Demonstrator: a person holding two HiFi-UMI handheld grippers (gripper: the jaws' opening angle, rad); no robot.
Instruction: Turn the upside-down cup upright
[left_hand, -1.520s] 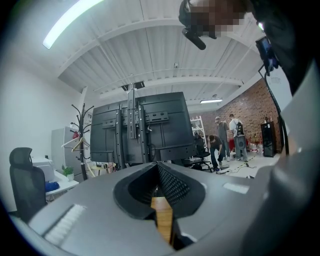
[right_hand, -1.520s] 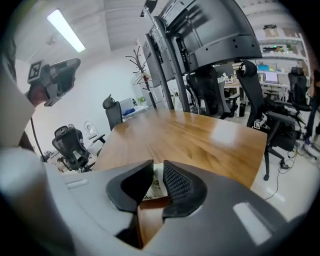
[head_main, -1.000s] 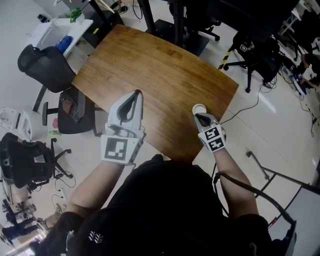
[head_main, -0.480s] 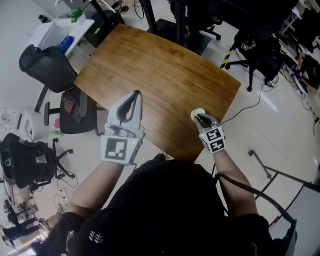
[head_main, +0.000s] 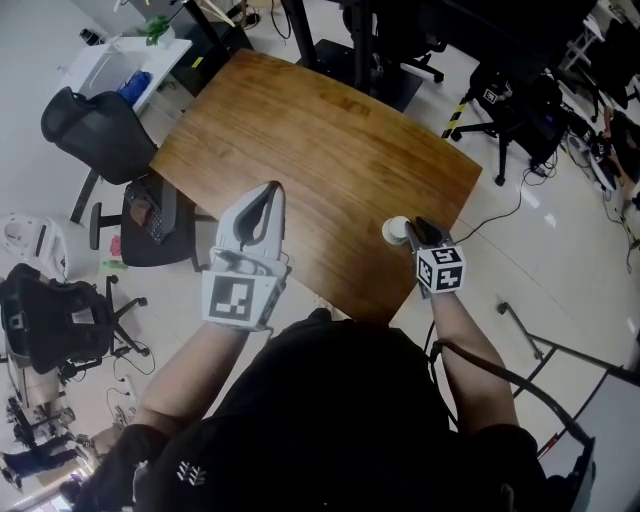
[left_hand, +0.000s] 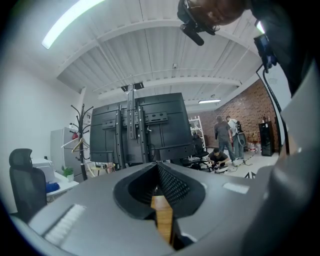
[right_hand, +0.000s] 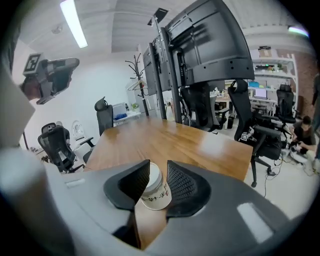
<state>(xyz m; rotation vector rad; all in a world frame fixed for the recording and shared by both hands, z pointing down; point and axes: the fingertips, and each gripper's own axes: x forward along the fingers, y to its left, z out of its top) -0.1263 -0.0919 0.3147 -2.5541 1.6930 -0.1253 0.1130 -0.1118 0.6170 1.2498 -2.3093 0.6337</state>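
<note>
- A brown wooden table (head_main: 320, 150) is standing on a pale floor (head_main: 560, 270), in the upper middle of the head view.
- A black office chair (head_main: 95, 130) is standing at its left, and a white desk (head_main: 112, 55) in the upper left corner.
- A long ceiling lamp (right_hand: 73, 22) is shining at the upper left of the right gripper view.

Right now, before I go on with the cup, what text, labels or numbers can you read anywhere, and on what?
On the cup: dark print on its side, too blurred to read.
On the left gripper, its cube: a black-and-white square marker, no words.
On the right gripper, jaws opening with the cup between them: the same kind of marker, no words.
Nothing else is legible.
</note>
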